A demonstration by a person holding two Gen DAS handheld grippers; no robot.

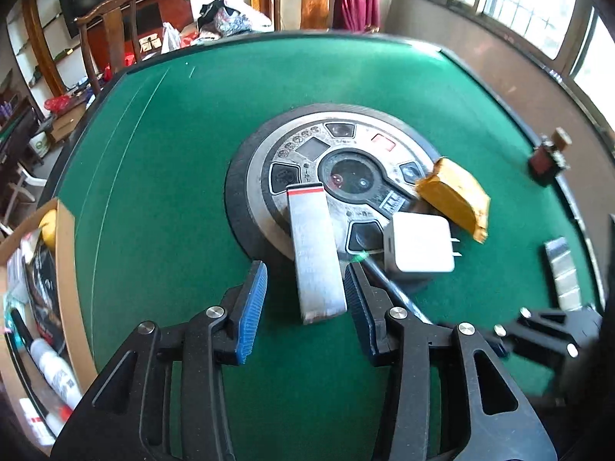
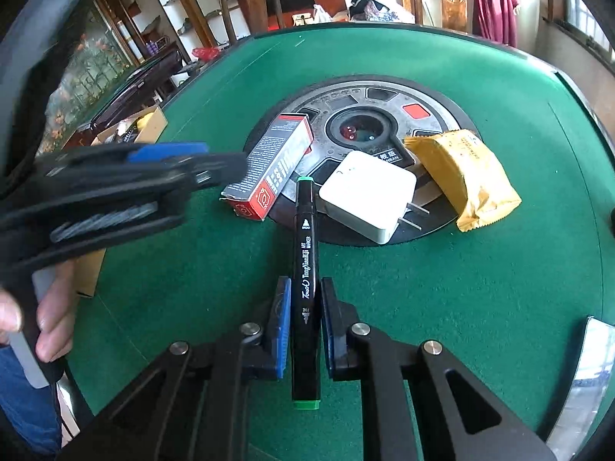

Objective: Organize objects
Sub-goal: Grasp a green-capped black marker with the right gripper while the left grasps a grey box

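A long grey box with a red end (image 1: 313, 246) lies on the green table (image 1: 161, 161), its far end up on the round centre disc (image 1: 250, 176). My left gripper (image 1: 305, 288) is open around the box's near end; the right pad is close to it and the left pad stands apart. My right gripper (image 2: 303, 322) is shut on a black marker with green caps (image 2: 305, 253), which points at the disc. A white plug charger (image 2: 369, 192) and a yellow snack packet (image 2: 465, 169) rest on the disc's near side.
A cardboard box (image 1: 65, 253) holding several items sits at the table's left edge. A small dark red object (image 1: 546, 157) and a silver strip (image 1: 563, 272) lie near the right edge. A person's hand (image 2: 54, 307) holds the left gripper's handle. A wooden chair (image 1: 111, 27) stands beyond the table.
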